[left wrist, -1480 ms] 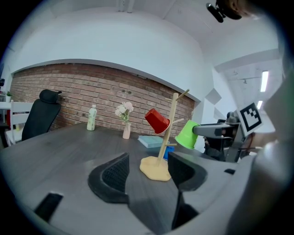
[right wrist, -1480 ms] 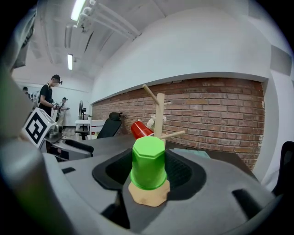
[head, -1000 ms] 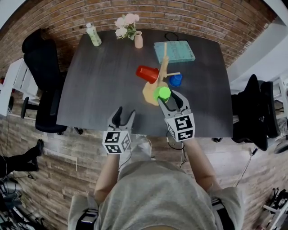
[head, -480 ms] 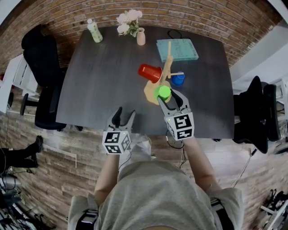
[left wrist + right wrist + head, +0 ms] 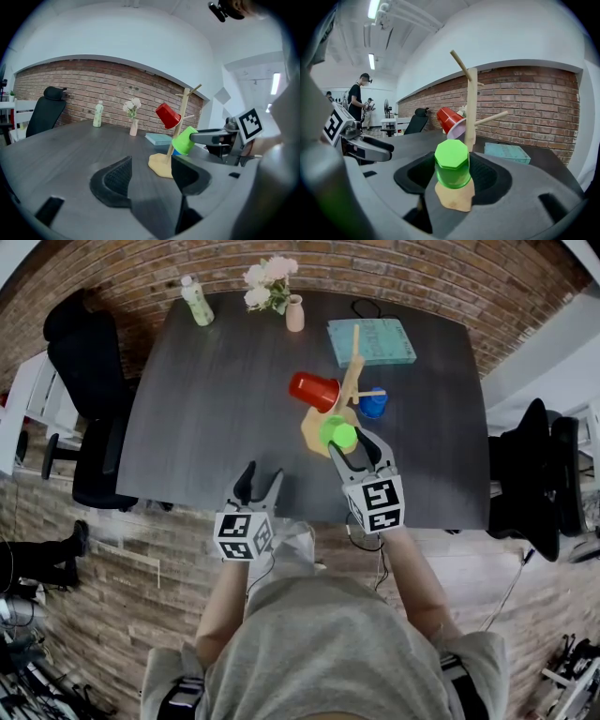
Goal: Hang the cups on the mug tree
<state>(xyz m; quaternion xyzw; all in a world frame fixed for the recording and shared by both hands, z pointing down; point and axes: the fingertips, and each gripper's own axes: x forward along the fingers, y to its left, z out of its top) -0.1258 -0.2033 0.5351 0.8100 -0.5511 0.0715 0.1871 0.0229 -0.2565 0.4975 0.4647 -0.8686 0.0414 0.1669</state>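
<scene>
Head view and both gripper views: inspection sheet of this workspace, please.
Surface: dark table, no spills seen.
Job's things: mug tree upright; red cup hung on a peg; blue cup at the tree, hung or standing unclear; green cup held near the tree's base.
Clutter: book, bottle, vase with flowers, all along the far edge.
Grippers: left gripper open, empty; right gripper shut on green cup.
Cables: black cable beside the book.
Surroundings: brick wall; chairs on either side; people in the distance.
</scene>
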